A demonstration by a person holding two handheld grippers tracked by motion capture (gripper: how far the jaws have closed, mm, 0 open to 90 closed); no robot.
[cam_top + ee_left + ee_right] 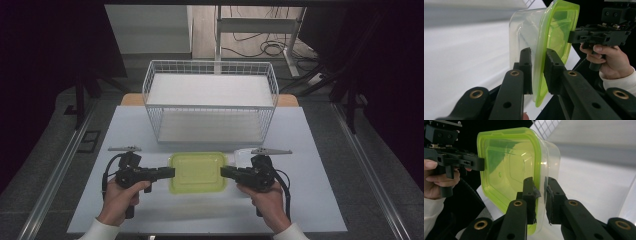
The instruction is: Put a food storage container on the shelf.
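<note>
A clear plastic container with a lime-green lid point(197, 172) is held between the two grippers over the near middle of the white table point(310, 145). My left gripper point(171, 172) is shut on its left rim; in the left gripper view the jaws point(539, 72) pinch the green lid edge of the container point(554, 32). My right gripper point(223, 172) is shut on the opposite rim. In the right gripper view the jaws point(540, 195) clamp the rim of the container point(509, 165), with the lid facing the left gripper point(481, 163) at the far side.
A white wire basket point(210, 106) with two shelf levels stands at the back of the table, its open front toward me. A pale, clear object point(242, 156) lies just behind the right gripper. Table edges run close on both sides, with floor and cables beyond.
</note>
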